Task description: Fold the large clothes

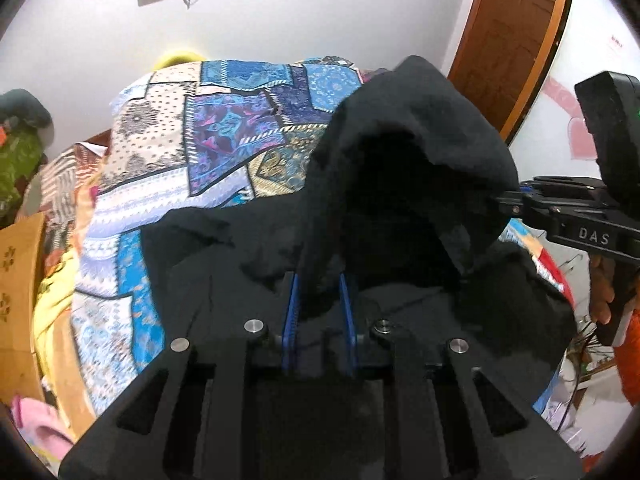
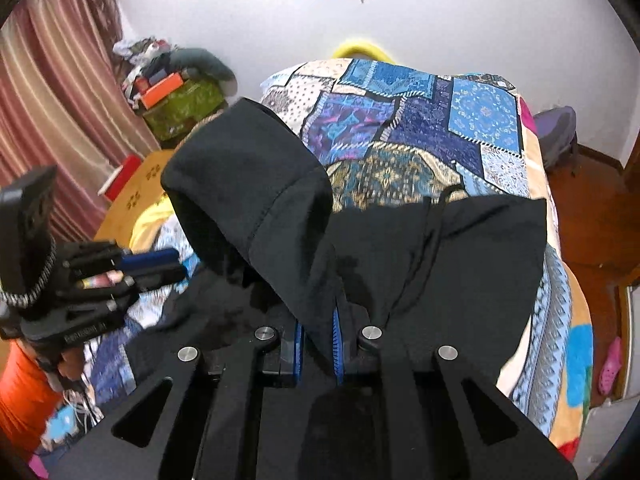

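White walls and a brown wooden door point(image 1: 516, 36) frame a bed point(image 2: 532, 288) covered by a blue patchwork quilt point(image 1: 224, 132). Across the quilt lies a black hooded garment point(image 2: 460, 264), its hood point(image 2: 256, 184) lifted above the rest. Left gripper point(image 1: 318, 300) has its blue-padded jaws nearly closed, pinching a fold of the hood's fabric. Right gripper point(image 2: 318, 340) likewise clamps the hood's edge between narrow-set jaws. Each gripper shows at the side of the other's view.
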`<state>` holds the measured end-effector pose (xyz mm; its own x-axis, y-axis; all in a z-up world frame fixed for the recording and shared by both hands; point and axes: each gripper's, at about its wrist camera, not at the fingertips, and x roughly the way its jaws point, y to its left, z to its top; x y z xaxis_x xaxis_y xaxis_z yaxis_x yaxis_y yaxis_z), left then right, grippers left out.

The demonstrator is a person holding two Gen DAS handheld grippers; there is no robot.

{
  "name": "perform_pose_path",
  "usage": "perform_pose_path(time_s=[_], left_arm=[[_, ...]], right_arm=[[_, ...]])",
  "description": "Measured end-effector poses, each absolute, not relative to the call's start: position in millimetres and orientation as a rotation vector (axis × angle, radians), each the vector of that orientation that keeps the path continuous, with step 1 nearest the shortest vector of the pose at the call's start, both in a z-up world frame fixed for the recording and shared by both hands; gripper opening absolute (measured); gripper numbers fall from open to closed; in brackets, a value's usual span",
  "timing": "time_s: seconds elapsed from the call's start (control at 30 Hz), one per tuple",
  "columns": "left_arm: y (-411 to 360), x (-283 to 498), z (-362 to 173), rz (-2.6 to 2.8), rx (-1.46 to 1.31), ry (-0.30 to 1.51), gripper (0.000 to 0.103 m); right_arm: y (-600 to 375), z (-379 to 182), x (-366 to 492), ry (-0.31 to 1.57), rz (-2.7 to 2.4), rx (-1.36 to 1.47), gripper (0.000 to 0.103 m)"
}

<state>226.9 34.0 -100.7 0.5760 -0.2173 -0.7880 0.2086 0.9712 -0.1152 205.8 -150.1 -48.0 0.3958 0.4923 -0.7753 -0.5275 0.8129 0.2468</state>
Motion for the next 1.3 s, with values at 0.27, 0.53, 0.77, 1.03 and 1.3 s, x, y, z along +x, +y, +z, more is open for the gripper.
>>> perform_pose_path(time_s=[0.27, 0.53, 0.77, 1.03, 1.3], left_arm=[[46.1, 189.6, -80.6, -0.193, 0.027, 0.873, 0.044], [55.3, 177.5, -62.6, -0.139, 0.067, 0.824, 0.053], [52.2, 186.7, -59.9, -0.170, 0.013, 0.803, 0.060], [24.8, 197.3, -116.8, -0.244, 0.028, 0.962, 0.060], [18.8, 196.5, -181.3, -0.284, -0.047, 1.102, 0.063]], right_arm=[[-156.5, -47.2, 174.9, 0.990, 0.630, -0.121, 0.020], [-170.0, -20.5, 162.5, 0.910, 0.624, -0.119, 0.038], [-163.2, -9.7, 166.3, 0.850, 0.620, -0.062, 0.054], [-133.2, -58.7, 172.6, 0.962, 0.621, -0.137, 0.056], [-123.8, -127.8, 166.1, 1.121, 0.614, -0.258, 0.056]])
